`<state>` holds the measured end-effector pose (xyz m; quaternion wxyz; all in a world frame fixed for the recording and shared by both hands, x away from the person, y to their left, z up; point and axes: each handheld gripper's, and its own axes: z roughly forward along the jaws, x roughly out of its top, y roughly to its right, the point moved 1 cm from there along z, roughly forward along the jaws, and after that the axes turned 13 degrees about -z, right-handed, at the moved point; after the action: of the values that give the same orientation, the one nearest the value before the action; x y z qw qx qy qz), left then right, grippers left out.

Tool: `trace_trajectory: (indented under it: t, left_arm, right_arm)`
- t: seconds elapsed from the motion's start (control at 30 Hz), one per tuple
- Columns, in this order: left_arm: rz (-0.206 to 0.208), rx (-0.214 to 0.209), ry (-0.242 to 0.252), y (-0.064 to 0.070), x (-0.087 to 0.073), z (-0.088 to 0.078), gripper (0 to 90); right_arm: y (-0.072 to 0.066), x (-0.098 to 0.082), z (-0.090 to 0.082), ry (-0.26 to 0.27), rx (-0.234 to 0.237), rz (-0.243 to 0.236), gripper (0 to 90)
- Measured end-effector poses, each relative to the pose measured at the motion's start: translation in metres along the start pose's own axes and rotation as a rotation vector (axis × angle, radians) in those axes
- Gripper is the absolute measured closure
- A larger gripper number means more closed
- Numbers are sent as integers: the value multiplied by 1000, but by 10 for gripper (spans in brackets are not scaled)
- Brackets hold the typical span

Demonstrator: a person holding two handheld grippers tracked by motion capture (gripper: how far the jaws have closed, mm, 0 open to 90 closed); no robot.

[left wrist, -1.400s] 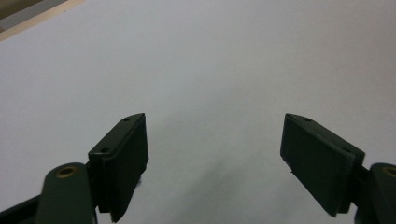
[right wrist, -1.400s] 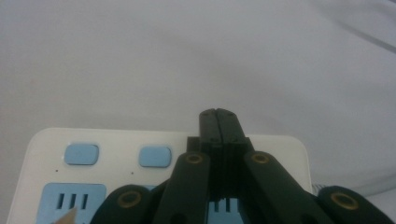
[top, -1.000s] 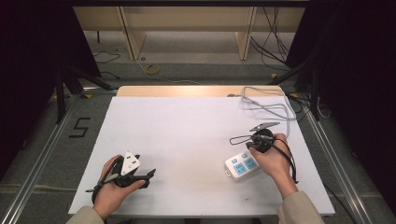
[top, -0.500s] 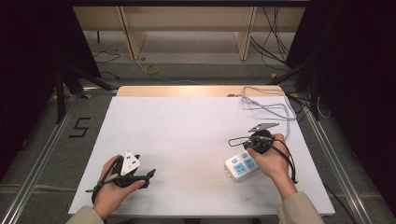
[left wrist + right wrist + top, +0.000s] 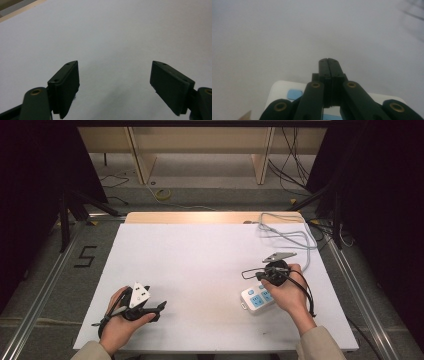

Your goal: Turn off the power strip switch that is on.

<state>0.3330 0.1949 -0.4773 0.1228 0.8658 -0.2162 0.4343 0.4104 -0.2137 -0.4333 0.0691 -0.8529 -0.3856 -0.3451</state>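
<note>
- The bench (image 5: 200, 265) is covered by a white sheet, with a strip of bare wood left showing along its far edge.
- A grey floor (image 5: 210, 200) is seen beyond it, crossed by loose cables (image 5: 295, 162).
- A yellowish ring (image 5: 162, 194) is seen lying on the floor.
- Light wooden furniture legs (image 5: 137, 155) are lit at the far side.
- Black curtains (image 5: 35, 170) are hung on both sides.
- A "5" (image 5: 85, 256) is marked on the floor at the left, beside a metal rail (image 5: 42, 290).
</note>
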Motion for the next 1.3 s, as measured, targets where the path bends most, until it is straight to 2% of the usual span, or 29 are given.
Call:
trace_trajectory:
  t: [0.37, 0.43, 0.53, 0.73, 0.83, 1.13, 1.3]
  left_arm:
    - [-5, -1, 1, 1, 0, 1, 233]
    - [-4, -3, 2, 1, 0, 1, 233]
    - [-7, -5, -2, 1, 0, 1, 233]
    - [-19, -10, -2, 2, 0, 1, 234]
    - [-11, -11, -1, 3, 0, 1, 234]
    - [-19, -11, -1, 3, -1, 0, 236]
    - [-21, -10, -5, 3, -1, 0, 238]
  right_arm:
    - [-12, 5, 0, 37, 33, -25, 900]
    - [-14, 6, 1, 50, 44, -41, 897]
    - [-16, 7, 0, 56, 51, -38, 896]
    - [-23, 8, 0, 73, 72, -65, 885]
    - [-26, 7, -1, 81, 79, -75, 880]
    - [-33, 3, -5, 141, 96, -130, 805]
    - [-34, 1, -7, 170, 93, -131, 735]
